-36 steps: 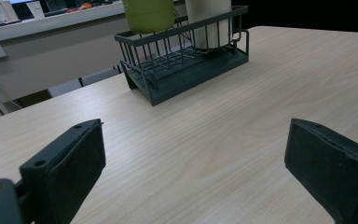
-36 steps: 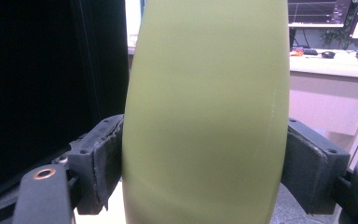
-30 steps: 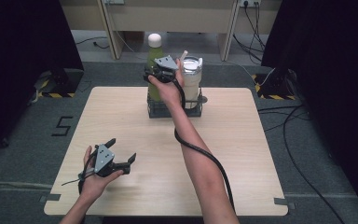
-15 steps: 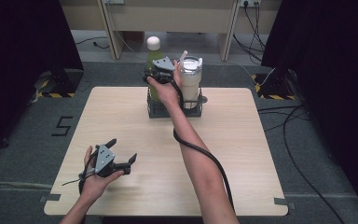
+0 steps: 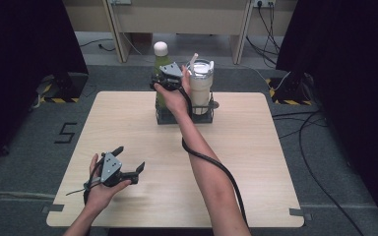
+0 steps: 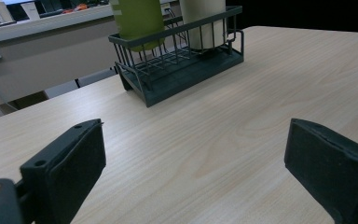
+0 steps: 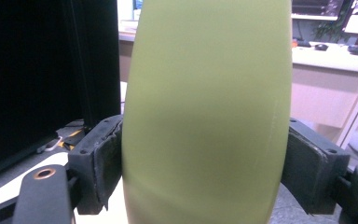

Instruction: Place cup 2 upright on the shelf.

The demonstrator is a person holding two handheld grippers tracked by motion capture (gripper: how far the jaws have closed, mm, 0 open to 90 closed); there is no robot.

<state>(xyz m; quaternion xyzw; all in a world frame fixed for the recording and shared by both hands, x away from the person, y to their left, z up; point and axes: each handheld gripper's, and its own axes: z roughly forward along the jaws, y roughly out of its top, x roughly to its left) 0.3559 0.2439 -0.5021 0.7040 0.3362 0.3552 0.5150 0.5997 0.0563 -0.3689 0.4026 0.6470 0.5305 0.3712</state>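
Observation:
A green bottle [image 5: 162,63] with a white cap stands upright in the left end of a dark wire basket [image 5: 179,120] at the table's far middle. My right gripper [image 5: 160,81] is shut on the bottle's body, and its pads [image 7: 100,163] press both sides of the green bottle [image 7: 205,112]. In the left gripper view the bottle's [image 6: 137,18] base is inside the basket [image 6: 177,79]; whether it rests on the floor I cannot tell. My left gripper [image 5: 130,158] lies open near the table's front left, with nothing between its pads [image 6: 74,158].
A white tumbler [image 5: 200,86] with a clear lid and a straw stands in the basket's right end, right beside my hand. The wooden table [image 5: 275,172] reaches to the right and the front. Cables lie on the floor at the right.
My right gripper and the green bottle have shifted slightly lower in the high view. The left hand has stayed put.

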